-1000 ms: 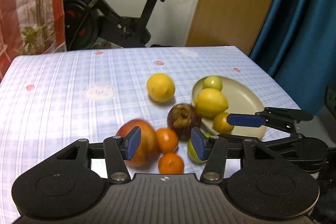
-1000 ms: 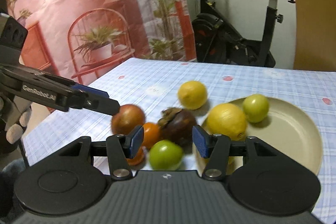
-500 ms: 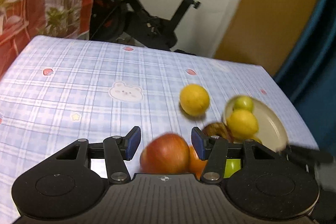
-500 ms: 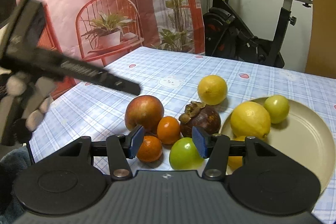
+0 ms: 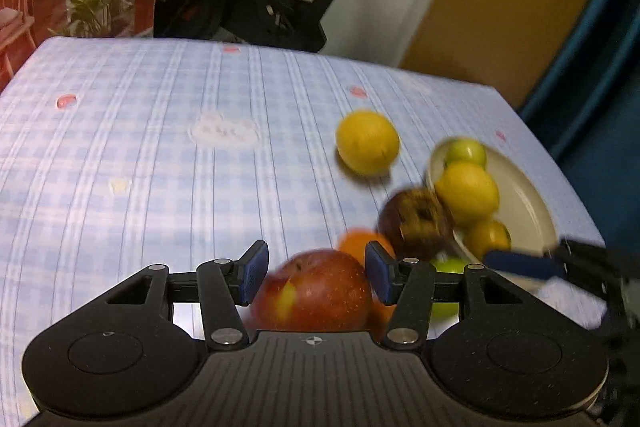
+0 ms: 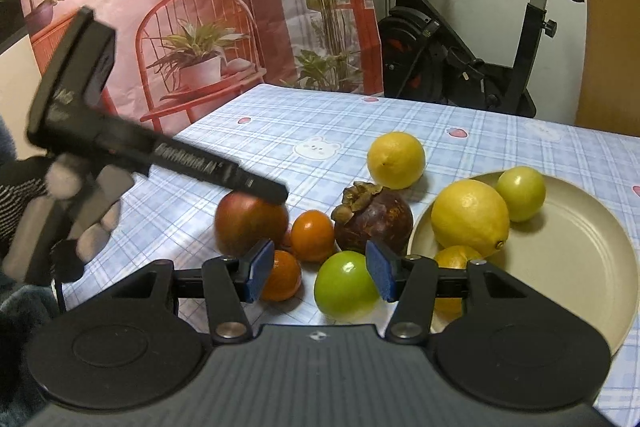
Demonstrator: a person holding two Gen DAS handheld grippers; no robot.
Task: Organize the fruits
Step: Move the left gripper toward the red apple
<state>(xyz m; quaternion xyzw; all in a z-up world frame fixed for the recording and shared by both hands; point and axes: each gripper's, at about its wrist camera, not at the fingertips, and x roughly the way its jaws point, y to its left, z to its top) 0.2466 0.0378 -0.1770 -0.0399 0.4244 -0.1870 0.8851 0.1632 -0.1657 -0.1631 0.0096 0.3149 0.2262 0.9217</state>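
Red apple (image 5: 316, 291) seemingly ungripped between left gripper (image 5: 316, 273) pads.

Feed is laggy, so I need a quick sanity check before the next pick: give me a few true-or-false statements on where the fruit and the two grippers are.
1. The red apple lies between the left gripper fingers. True; the pads do not visibly press it.
2. The plate is empty. False: it holds a lemon, a small green fruit and an orange fruit.
3. The mangosteen is on the plate. False: it sits on the tablecloth beside it.
4. A second lemon lies off the plate. True.
5. The right gripper grips the green fruit. False: its jaws are open.
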